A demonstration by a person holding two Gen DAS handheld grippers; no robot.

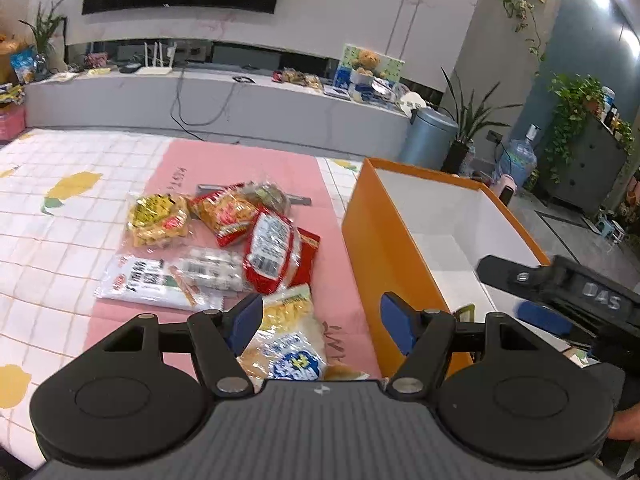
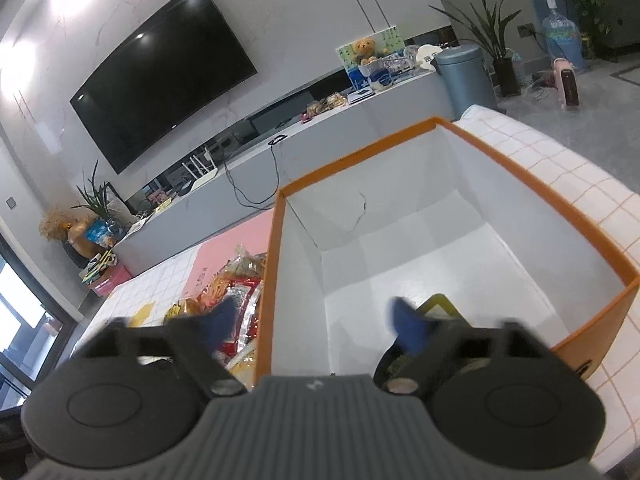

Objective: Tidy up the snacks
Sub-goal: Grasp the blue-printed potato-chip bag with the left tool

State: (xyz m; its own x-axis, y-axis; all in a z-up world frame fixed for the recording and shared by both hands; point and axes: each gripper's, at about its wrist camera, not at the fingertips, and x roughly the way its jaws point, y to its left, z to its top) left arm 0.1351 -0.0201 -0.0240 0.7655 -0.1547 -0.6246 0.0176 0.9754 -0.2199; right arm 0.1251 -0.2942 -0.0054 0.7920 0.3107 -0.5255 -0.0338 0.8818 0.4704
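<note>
Several snack packets lie on a pink mat [image 1: 340, 292]: a yellow packet [image 1: 158, 220], an orange-red packet [image 1: 224, 212], a red packet [image 1: 272, 254], a white packet [image 1: 140, 284] and a blue-and-white packet [image 1: 292, 356]. An orange box [image 1: 372, 256] with white inside stands to their right. My left gripper [image 1: 322, 320] is open and empty above the blue-and-white packet. My right gripper [image 2: 314, 320] is open over the orange box's [image 2: 500, 152] left wall, blurred by motion. A yellow-edged packet [image 2: 440, 306] lies inside the box under it. The right gripper also shows in the left wrist view [image 1: 536, 296].
The mat lies on a white checked cloth [image 1: 60, 216]. Behind stand a long grey TV bench [image 1: 224, 100], a grey bin [image 1: 428, 136], plants and a water bottle [image 1: 518, 156]. A pink heater [image 2: 566, 84] stands on the floor at the far right.
</note>
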